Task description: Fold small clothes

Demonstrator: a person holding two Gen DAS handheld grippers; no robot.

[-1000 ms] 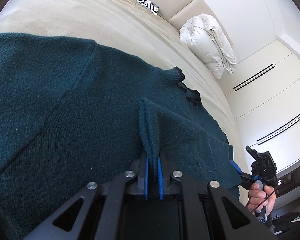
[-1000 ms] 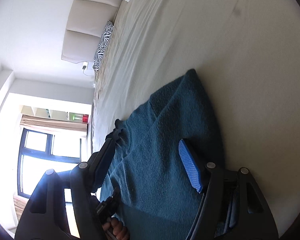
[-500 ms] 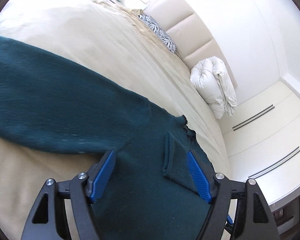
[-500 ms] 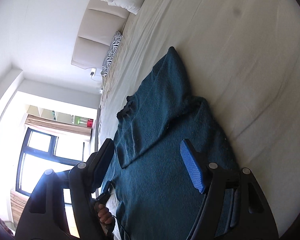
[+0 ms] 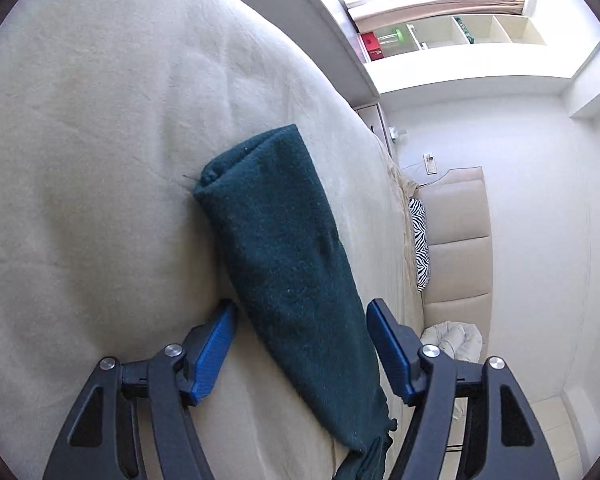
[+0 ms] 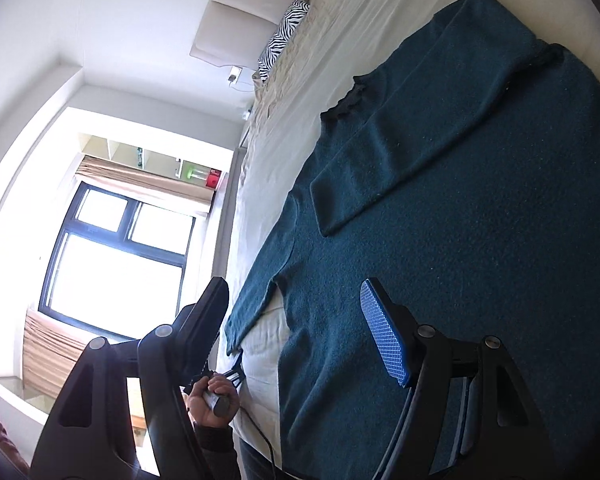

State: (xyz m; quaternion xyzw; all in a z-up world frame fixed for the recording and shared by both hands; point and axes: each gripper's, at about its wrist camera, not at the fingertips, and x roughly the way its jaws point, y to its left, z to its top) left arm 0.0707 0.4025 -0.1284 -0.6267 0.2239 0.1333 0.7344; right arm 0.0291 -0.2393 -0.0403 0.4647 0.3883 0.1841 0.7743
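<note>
From the left wrist, the left gripper [image 5: 300, 332] hangs over the beige bed [image 5: 100, 160]; its jaws, which have just been closing a little, stand apart astride a sleeve of the dark green sweater [image 5: 284, 248], pads clear of it. From the right wrist, the right gripper [image 6: 296, 312] gapes empty above the sweater, spread flat with one sleeve folded across its body

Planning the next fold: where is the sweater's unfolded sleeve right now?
In the left wrist view the sleeve stretches across the bed, lying between the open left tongs.
</note>
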